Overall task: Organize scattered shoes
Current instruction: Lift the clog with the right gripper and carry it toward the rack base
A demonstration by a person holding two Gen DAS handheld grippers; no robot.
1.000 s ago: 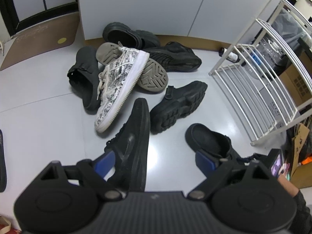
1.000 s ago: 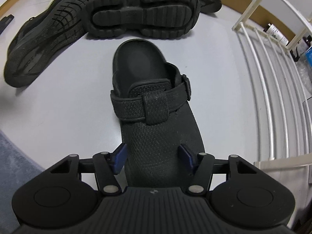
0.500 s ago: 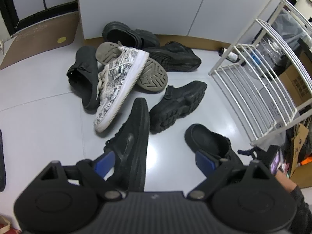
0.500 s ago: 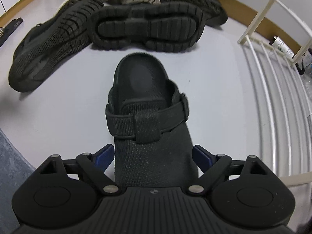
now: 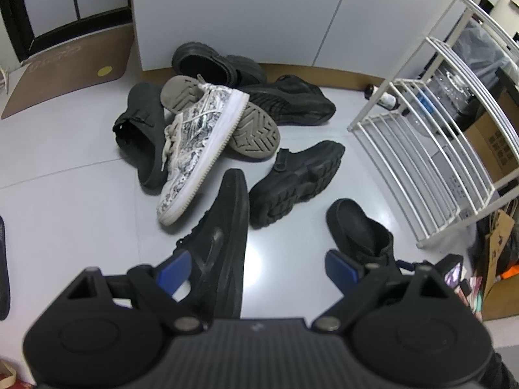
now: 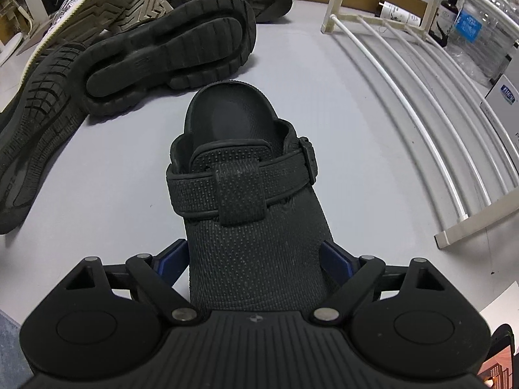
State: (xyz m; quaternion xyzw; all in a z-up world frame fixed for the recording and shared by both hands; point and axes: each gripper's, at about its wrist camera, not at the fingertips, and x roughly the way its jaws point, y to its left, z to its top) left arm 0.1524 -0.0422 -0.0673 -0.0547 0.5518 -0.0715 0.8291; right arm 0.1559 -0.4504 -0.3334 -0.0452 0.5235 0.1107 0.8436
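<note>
A black textured clog with a strap across the instep (image 6: 246, 201) is seen upright at the centre of the right wrist frame, heel opening toward the top. Just above it, a matching black clog (image 6: 168, 48) is tipped on its side, lugged sole showing. In the left wrist frame, a black suede sneaker (image 5: 223, 236) lies at lower centre. A white patterned lace-up sneaker (image 5: 198, 149) is propped on a grey-soled overturned shoe (image 5: 227, 120) at the middle, among other black shoes piled toward the top centre.
</note>
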